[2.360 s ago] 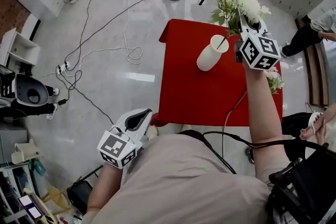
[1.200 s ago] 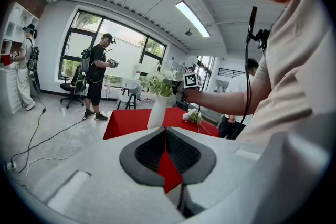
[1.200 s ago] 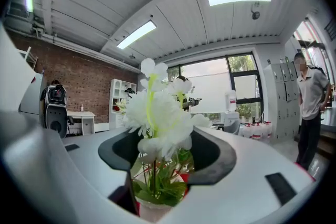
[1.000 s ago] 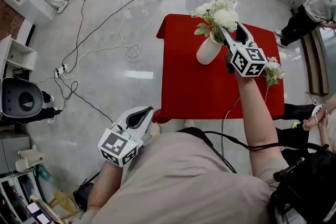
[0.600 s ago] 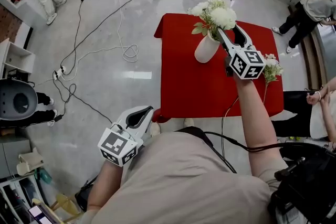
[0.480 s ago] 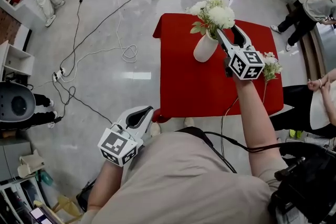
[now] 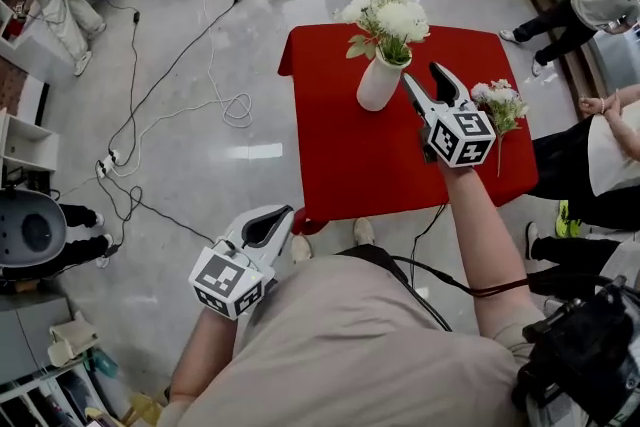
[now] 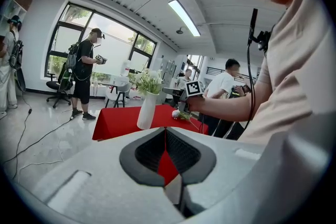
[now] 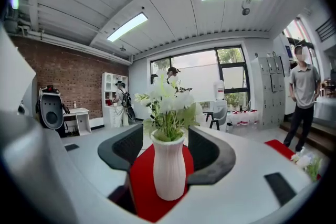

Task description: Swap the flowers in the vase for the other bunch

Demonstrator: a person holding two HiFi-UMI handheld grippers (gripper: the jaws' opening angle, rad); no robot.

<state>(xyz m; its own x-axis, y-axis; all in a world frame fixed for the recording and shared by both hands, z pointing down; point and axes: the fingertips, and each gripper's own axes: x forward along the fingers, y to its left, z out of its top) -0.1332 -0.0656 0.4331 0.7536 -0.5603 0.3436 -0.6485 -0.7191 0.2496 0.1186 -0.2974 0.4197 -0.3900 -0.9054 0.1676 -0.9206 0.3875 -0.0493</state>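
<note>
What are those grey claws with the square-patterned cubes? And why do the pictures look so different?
There is no robot here. A person holds a hand-held gripper in each hand: a claw with two jaws, and the cube is part of it. One picture comes from a camera on the person's head, looking down. The other two come from cameras riding on the claws, looking along the jaws. On the red table stands a white vase with white flowers, and the other bunch lies to its right. The right hand-held gripper is open and empty, pointing at the vase. The left hand-held gripper is shut and empty, low beside the person.
</note>
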